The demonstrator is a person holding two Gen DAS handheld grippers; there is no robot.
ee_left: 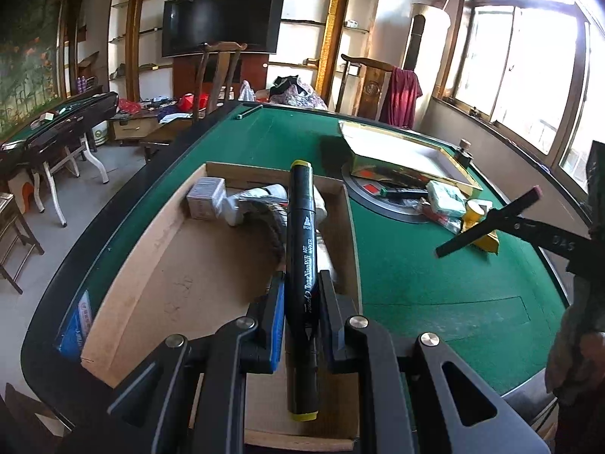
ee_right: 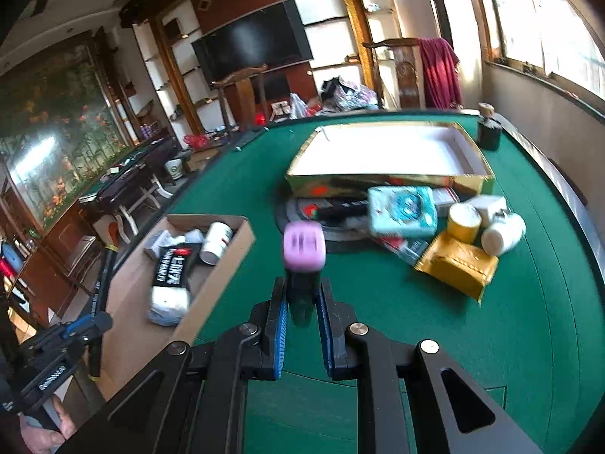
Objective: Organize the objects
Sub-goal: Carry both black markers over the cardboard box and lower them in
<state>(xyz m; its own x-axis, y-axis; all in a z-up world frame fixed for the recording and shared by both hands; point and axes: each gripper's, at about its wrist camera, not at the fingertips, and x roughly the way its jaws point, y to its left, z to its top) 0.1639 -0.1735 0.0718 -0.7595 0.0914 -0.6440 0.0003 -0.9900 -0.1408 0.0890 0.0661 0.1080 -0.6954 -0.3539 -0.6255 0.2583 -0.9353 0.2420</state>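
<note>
The green felt desk (ee_left: 435, 283) carries two containers: an open cardboard box (ee_left: 151, 265) at its near left edge and a gold-sided tray (ee_right: 382, 181) with a white floor farther back. Between them, spilling over the round centre plate, lies the unsorted pile (ee_right: 435, 227): a teal packet, a gold pouch, a white bottle, a yellow-capped jar and some pens.

The cardboard box already holds a small grey carton (ee_left: 206, 200), a white bottle (ee_right: 216, 242) on its side and a black-and-white rolled item printed in white letters (ee_right: 168, 283).

The left gripper (ee_left: 300, 299) hangs over that box, its jaws clamped on a black art marker with yellow caps (ee_left: 300, 265), which points along the jaws with both ends sticking out. The likeliest trouble here: if it is let go from this height, the round barrel could bounce off the bottle and roll, or its far tip could catch the box's far wall and tip out onto the felt.

The right gripper (ee_right: 302, 302) is over bare felt, its jaws clamped on a black marker with a pink cap (ee_right: 304, 249), held near one end (the left view shows it crossways in the jaws). With so much length overhanging, a quick swing could pivot it in the pads or knock it against the left gripper, since both seem bound for the same box.
</note>
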